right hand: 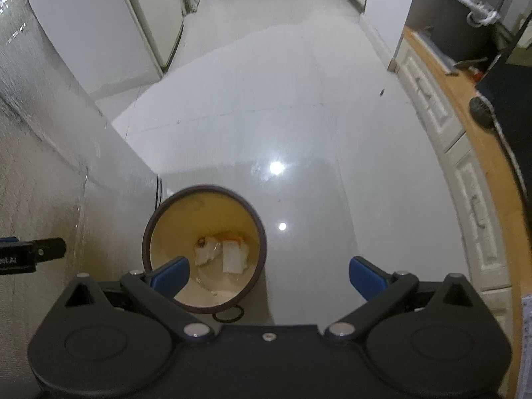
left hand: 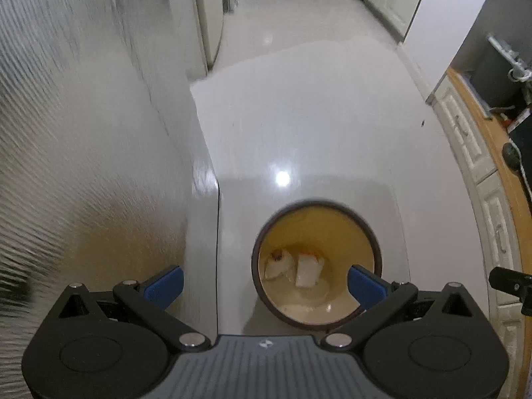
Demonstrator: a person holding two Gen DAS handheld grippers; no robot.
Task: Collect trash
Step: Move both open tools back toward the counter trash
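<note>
A round bin point(left hand: 332, 226) with a dark rim and yellow inside stands on the glossy white floor; it also shows in the right wrist view point(right hand: 206, 212). Two crumpled white pieces of trash point(left hand: 307, 271) lie at its bottom, also seen in the right wrist view point(right hand: 232, 256). My left gripper point(left hand: 266, 284) is open and empty above the bin's left edge. My right gripper point(right hand: 269, 277) is open and empty above the bin's right side. The left gripper's body point(right hand: 30, 252) shows at the left edge of the right wrist view.
A silver textured appliance wall point(left hand: 83, 133) stands close on the left. A white cabinet with drawers point(right hand: 465, 183) and a wooden top point(right hand: 488, 153) runs along the right. A small dark ring point(right hand: 229, 316) lies on the floor beside the bin. A corridor point(right hand: 266, 0) leads ahead.
</note>
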